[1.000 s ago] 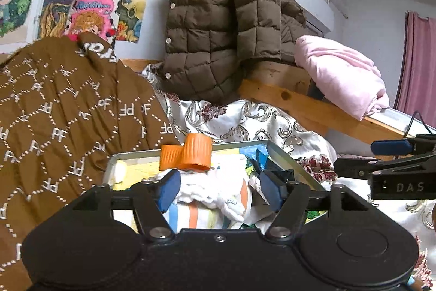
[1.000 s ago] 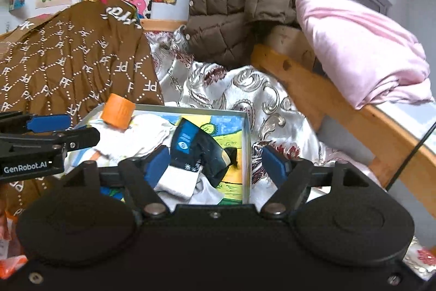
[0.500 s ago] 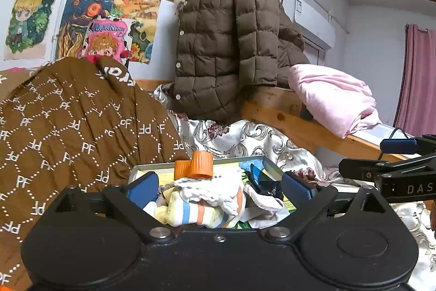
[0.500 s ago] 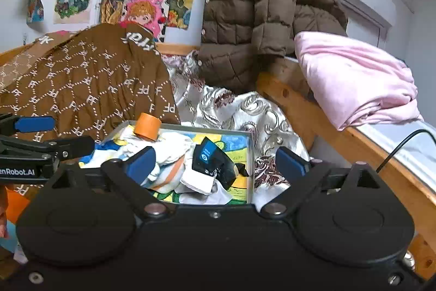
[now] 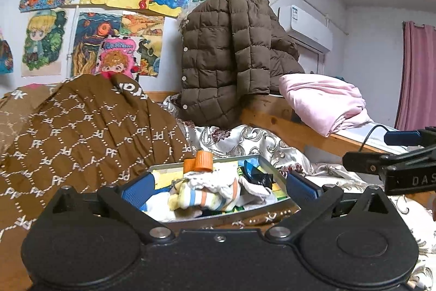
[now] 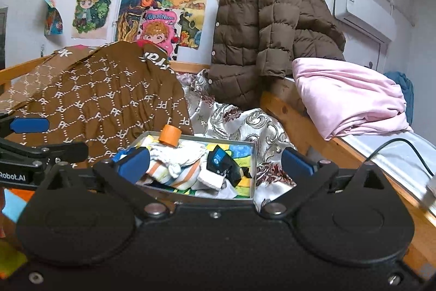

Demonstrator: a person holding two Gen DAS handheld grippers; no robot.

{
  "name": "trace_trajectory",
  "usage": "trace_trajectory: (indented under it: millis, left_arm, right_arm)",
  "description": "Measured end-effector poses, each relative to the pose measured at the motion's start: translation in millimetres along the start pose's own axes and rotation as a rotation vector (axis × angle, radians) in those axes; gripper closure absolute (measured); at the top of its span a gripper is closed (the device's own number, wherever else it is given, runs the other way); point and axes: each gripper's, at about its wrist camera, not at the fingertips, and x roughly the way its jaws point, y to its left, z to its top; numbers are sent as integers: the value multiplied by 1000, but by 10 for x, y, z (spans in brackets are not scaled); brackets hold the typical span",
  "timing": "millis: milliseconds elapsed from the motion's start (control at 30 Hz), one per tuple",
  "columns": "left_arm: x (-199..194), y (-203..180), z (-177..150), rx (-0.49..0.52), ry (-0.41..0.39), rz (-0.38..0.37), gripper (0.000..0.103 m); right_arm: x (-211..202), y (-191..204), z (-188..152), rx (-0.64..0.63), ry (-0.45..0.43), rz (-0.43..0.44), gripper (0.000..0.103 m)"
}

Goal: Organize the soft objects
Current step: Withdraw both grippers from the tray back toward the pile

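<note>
Sprawling across the bed, a silvery satin bedspread (image 5: 245, 138) with scrolled floral print lies rumpled under everything else. On its left side a brown quilted blanket (image 5: 81, 132), stitched in a white dotted diamond lattice with "PF" letters, rises in a soft mound. Behind it a puffy brown down jacket (image 5: 226, 56), square-quilted with pale snap buttons, hangs over the wooden bed rail (image 5: 275, 122). A smooth pink folded cloth (image 5: 324, 100) rests on that rail to the right.

In front of the blanket sits a shallow rectangular metal tin (image 5: 268, 168) with thin straight walls and a colourful printed lining. Inside it lie the soft things: a bunched white sock (image 5: 209, 182) with orange, blue and yellow stripes and a ribbed knit cuff, and to its right a black and blue sock (image 5: 256, 173) with a label. An orange ribbed plastic cap (image 5: 203, 161) stands at the tin's far edge, just behind the striped sock.

Both grippers hover near the tin's front wall, apart from its contents. The left gripper (image 5: 218, 188) has just been opening; its jaws stand wide, blue textured pads (image 5: 137, 191) framing the tin with nothing pressed between them. The right gripper (image 6: 215, 161) has likewise just been opening and stands wide, holding nothing.
</note>
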Motion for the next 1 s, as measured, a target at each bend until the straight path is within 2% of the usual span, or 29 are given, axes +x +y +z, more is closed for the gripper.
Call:
trace_trajectory:
  millis: [167,367,500,867,1000]
  left_arm:
    - [-329,-56,-69,-29,25,39,1]
    - [-660,-156,-196,4,38,65,1]
    - [-811,-187,-289,-17,75,95,1]
    - [-1041,-169,-508,14,140,187,1]
    - [-1034,-138,-607,18,197,211,1]
  right_arm:
    - [-387,66,-147,6,10,21,1]
    - [-751,133,-353,3,33,39,1]
    - [-984,118,-489,25,42,38,1]
    - [-1177,183,-726,66,69,54,1]
    - [-1251,237,-824,63,78,60,1]
